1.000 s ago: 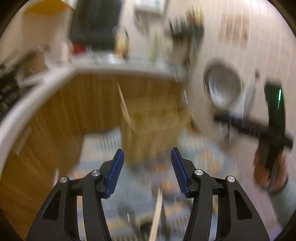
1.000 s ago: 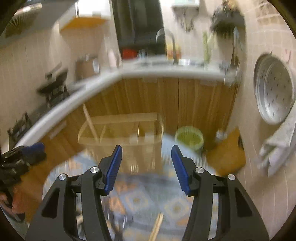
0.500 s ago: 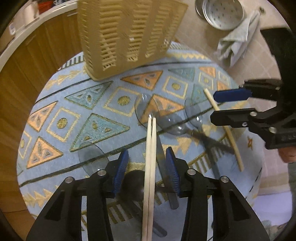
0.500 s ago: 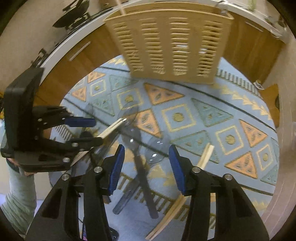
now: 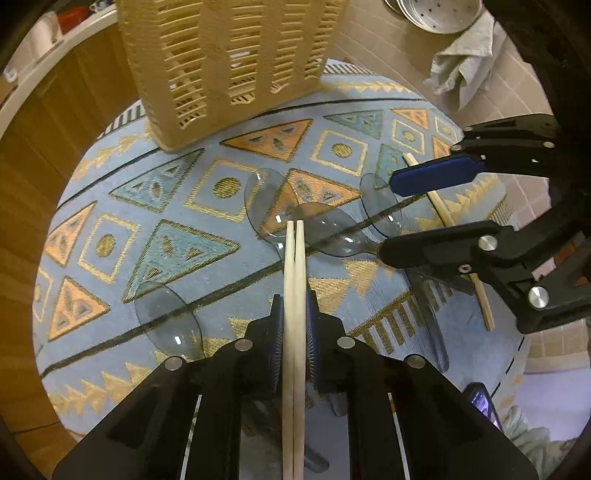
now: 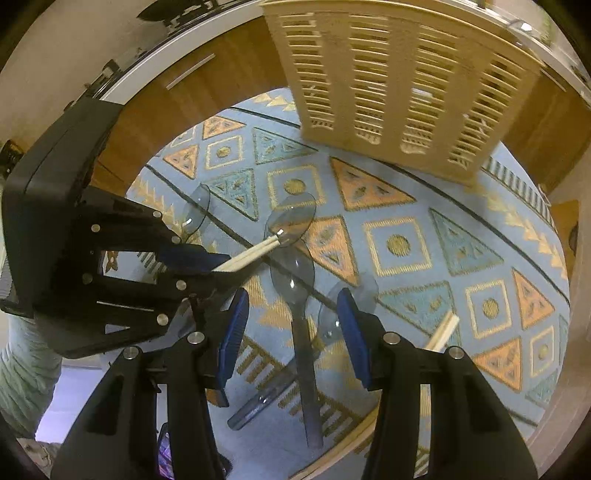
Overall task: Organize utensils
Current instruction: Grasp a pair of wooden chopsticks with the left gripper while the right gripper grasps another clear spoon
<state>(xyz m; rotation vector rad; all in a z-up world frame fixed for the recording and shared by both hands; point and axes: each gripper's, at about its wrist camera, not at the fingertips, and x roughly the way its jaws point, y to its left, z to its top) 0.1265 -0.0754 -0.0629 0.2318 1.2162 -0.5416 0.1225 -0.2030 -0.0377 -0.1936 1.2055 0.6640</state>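
Note:
My left gripper (image 5: 294,306) is closing on a pair of pale wooden chopsticks (image 5: 294,266), its blue pads pressed against both sides; in the right wrist view the left gripper (image 6: 218,266) holds the chopsticks (image 6: 251,254) low over the patterned cloth (image 5: 110,206). Several clear grey plastic spoons lie there, one spoon (image 6: 293,273) with its handle running between the fingers of my right gripper (image 6: 291,306). The right gripper (image 5: 388,218) is open, its pads clear of the handle. A beige slotted basket (image 6: 399,85) stands at the far side.
A second chopstick pair (image 5: 443,214) lies under the right gripper. More spoons (image 5: 168,317) sit left and centre. A grey towel (image 5: 461,70) and a metal perforated pan (image 5: 436,11) are on the tiled floor. Wooden cabinets ring the far side.
Both grippers have swung down from facing the kitchen to hover over the cloth. The left jaws have narrowed from wide apart to pressing on the chopsticks. The right gripper has come down over a spoon.

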